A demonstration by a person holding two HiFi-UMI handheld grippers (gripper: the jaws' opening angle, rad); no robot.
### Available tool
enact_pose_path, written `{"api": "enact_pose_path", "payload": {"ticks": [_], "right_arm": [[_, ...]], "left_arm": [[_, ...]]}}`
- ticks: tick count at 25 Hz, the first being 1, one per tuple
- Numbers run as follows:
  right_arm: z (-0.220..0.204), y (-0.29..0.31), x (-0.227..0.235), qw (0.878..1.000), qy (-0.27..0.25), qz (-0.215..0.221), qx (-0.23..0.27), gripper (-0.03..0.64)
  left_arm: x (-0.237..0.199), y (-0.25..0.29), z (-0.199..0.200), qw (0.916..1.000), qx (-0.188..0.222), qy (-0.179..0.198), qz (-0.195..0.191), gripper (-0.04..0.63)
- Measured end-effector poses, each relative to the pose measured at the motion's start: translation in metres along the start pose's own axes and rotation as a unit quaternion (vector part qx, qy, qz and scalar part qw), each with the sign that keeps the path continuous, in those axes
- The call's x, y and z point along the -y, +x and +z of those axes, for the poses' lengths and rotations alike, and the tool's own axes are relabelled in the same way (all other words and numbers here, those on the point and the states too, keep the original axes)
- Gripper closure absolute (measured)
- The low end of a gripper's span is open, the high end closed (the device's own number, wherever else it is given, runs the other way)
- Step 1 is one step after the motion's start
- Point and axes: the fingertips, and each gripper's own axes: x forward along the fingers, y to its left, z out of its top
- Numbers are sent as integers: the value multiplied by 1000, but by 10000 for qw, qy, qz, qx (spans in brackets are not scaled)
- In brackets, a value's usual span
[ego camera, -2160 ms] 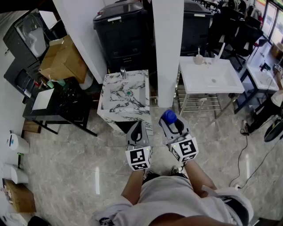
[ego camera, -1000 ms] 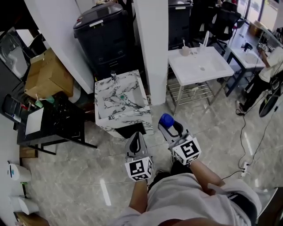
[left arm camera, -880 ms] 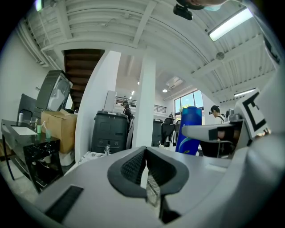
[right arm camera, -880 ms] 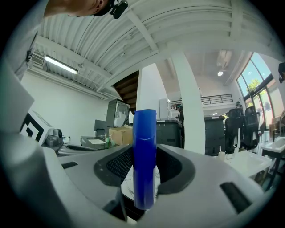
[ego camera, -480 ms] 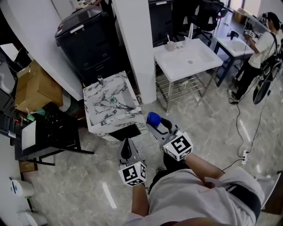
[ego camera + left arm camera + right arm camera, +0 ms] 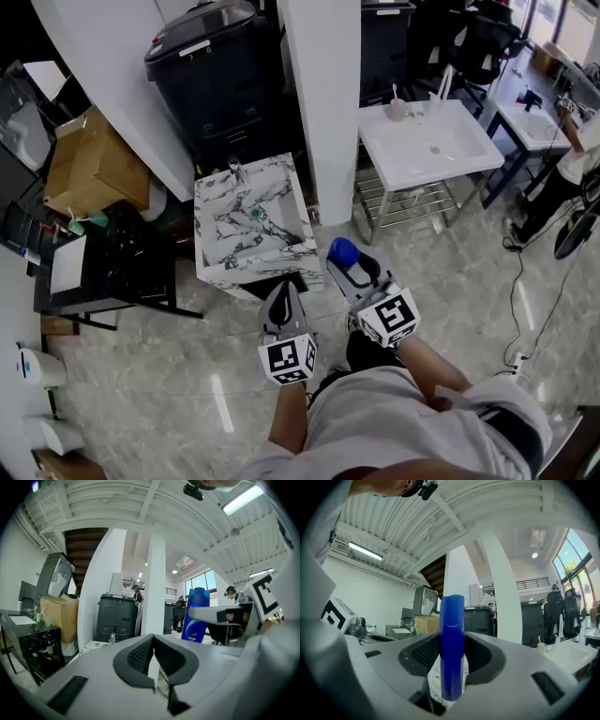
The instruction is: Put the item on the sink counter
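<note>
A blue bottle [image 6: 343,250] stands upright between the jaws of my right gripper [image 6: 346,261], which is shut on it. In the right gripper view the bottle [image 6: 452,644] fills the middle, pressed by both pads. The left gripper view shows the same bottle [image 6: 196,616] off to the right. My left gripper [image 6: 285,289] is shut with nothing in it, its pads [image 6: 141,654] meeting. Both grippers point level toward the marble sink counter [image 6: 214,268], which has a tap [image 6: 236,169] at its back. They hang over the floor just short of its front edge.
A white pillar [image 6: 328,103] rises right of the marble sink. A white basin on a metal rack [image 6: 427,141] stands further right, a black bin [image 6: 220,66] behind, a cardboard box [image 6: 89,159] and black table [image 6: 108,267] left. A person [image 6: 574,150] stands at the far right.
Both grippers have moved forward toward the marble sink counter, the bottle still held in the right one. The head view has swung back to the left.
</note>
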Motion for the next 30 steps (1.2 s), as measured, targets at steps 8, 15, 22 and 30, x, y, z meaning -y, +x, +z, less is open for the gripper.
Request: {"api": "enact_pose_path", "payload": {"ticks": [8, 15, 22, 30], "right_arm": [[2, 43, 61, 9999, 53, 75, 48, 466], [-2, 74, 107, 9994, 176, 290, 72, 466], [-16, 98, 132, 9977, 164, 651, 51, 466], [-31, 126, 137, 9952, 300, 927, -16, 465]], "left_arm": [[-1, 76, 16, 9999, -57, 136, 23, 584], [4, 128, 20, 9994, -206, 250, 153, 586], [1, 152, 6, 9977, -425, 237, 482, 584], [-27, 158, 2, 9940, -475, 223, 955, 586]]}}
